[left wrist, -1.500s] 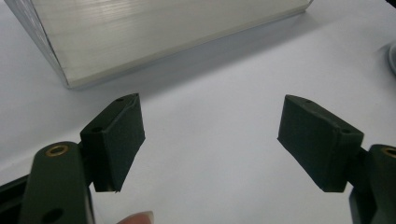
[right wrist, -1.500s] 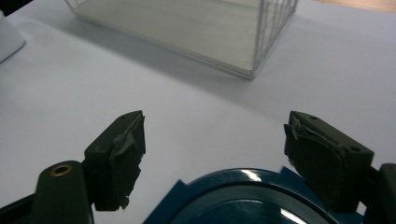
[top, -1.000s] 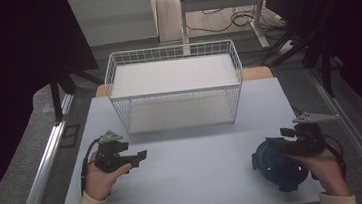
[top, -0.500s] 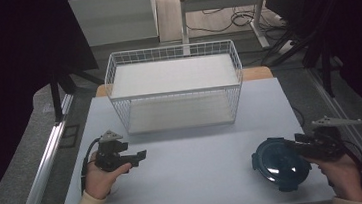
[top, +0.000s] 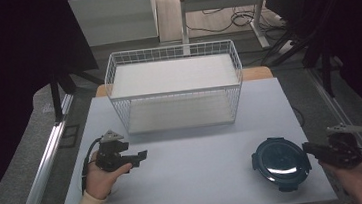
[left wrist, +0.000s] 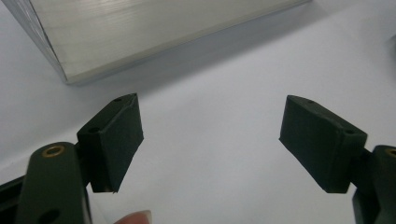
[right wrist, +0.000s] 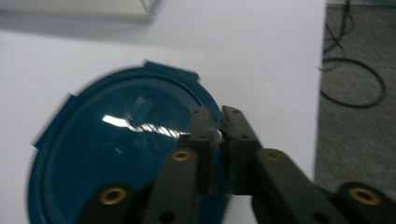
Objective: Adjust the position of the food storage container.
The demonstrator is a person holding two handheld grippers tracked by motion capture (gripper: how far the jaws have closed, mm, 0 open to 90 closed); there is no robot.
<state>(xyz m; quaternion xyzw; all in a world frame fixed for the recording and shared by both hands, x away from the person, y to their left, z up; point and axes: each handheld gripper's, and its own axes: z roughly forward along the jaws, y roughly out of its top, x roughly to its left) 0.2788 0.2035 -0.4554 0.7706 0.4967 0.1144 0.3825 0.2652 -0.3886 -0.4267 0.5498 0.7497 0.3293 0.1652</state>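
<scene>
A round dark blue lid with small tabs on its rim lies near the table's front right corner. My right gripper reaches in from the right and is shut on the lid's right rim. In the right gripper view the two jaws stand almost together at that gripper, pinching the edge of the lid. My left gripper is held low over the table at the front left, pointing right. Its jaws are wide apart at the left gripper, with bare white tabletop between them.
A white wire basket with a pale board on top stands at the back middle of the white table. Its base corner lies just ahead of my left gripper. Cables lie on the grey floor past the table's right edge.
My right gripper has drawn the blue lid to the right and toward the table's front edge; the lid now lies flatter on the table. The left gripper has not moved.
</scene>
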